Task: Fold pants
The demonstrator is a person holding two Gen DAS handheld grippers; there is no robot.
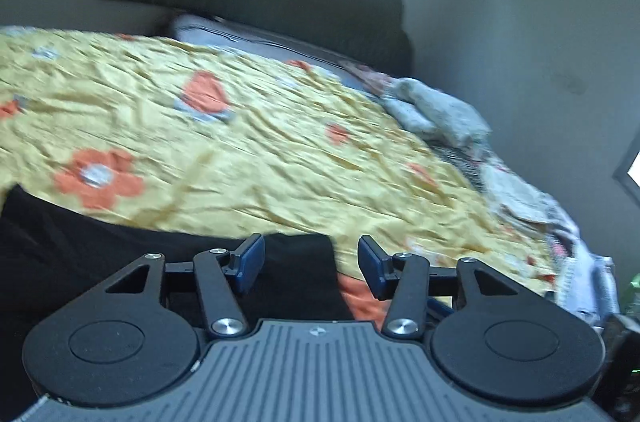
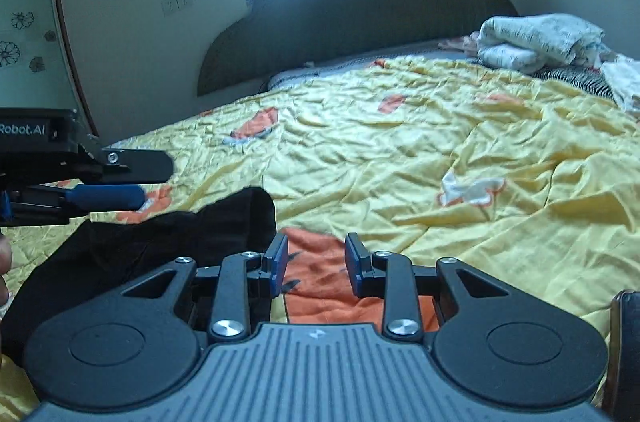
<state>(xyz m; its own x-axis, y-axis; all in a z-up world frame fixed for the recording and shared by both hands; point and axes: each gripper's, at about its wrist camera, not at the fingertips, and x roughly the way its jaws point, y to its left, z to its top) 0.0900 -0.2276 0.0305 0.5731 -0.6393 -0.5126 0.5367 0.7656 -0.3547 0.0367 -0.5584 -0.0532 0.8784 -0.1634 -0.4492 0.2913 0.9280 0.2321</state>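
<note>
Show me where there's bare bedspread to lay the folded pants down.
The widest free patch is the yellow bedspread ahead of the right gripper, between the black pants and the headboard. It is crowded at the far right, where a pile of folded laundry sits, and at the left, around the left gripper.

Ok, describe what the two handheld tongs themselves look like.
Both tongs match: the left tongs and right tongs have black linkage arms with silver screws, blue pads, round black discs and a ribbed grey body. The left one's side reads "Robot.AI".
</note>
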